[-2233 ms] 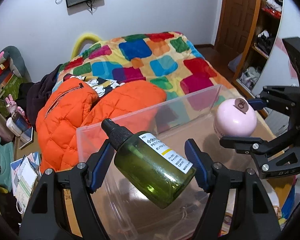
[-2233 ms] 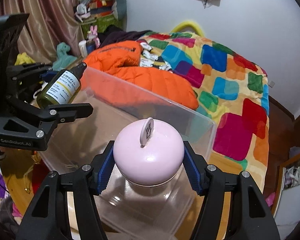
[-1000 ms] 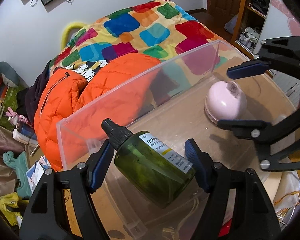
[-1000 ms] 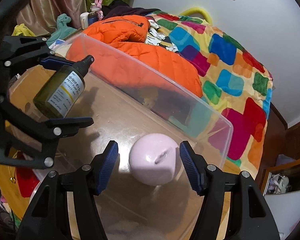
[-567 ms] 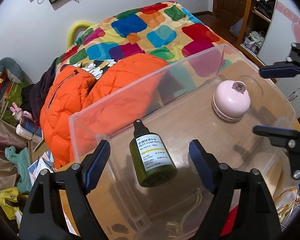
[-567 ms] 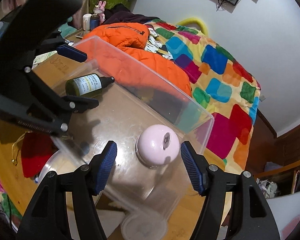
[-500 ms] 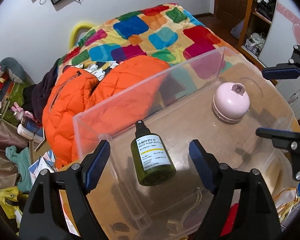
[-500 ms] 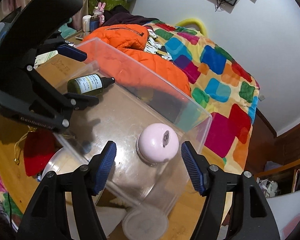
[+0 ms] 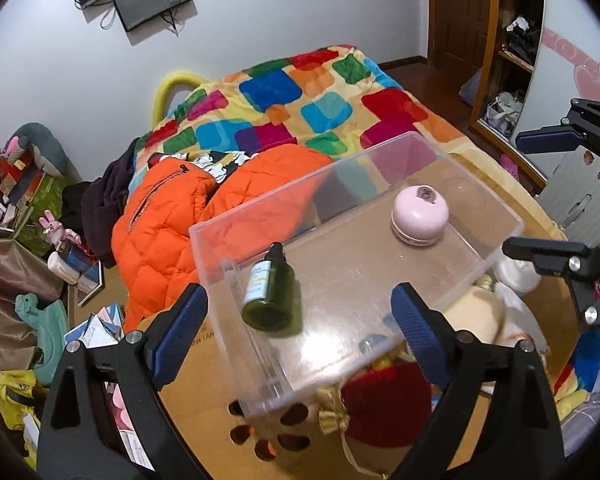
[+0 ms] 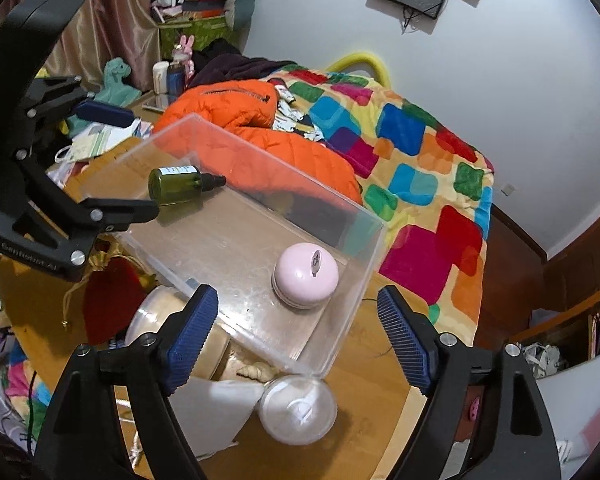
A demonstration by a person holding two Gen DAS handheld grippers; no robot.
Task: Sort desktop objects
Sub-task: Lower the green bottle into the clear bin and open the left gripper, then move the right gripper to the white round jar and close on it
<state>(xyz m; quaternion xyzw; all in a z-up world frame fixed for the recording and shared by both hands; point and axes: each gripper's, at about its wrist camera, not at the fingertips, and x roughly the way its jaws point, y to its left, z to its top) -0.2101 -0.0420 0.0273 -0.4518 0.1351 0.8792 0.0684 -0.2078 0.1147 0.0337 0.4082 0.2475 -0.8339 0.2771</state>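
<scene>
Two items already lie inside the clear plastic bin (image 9: 496, 248): the green pump bottle (image 9: 269, 296) on its side near one end and the pink round case (image 10: 306, 274) upright toward the other. The left gripper (image 9: 300, 320) and right gripper (image 10: 298, 332) hang above with jaws opening and nothing between them. Still outside, by my reading, are a red drawstring pouch (image 9: 380, 408) and a white lidded jar (image 10: 298, 410) beside the bin.
</scene>
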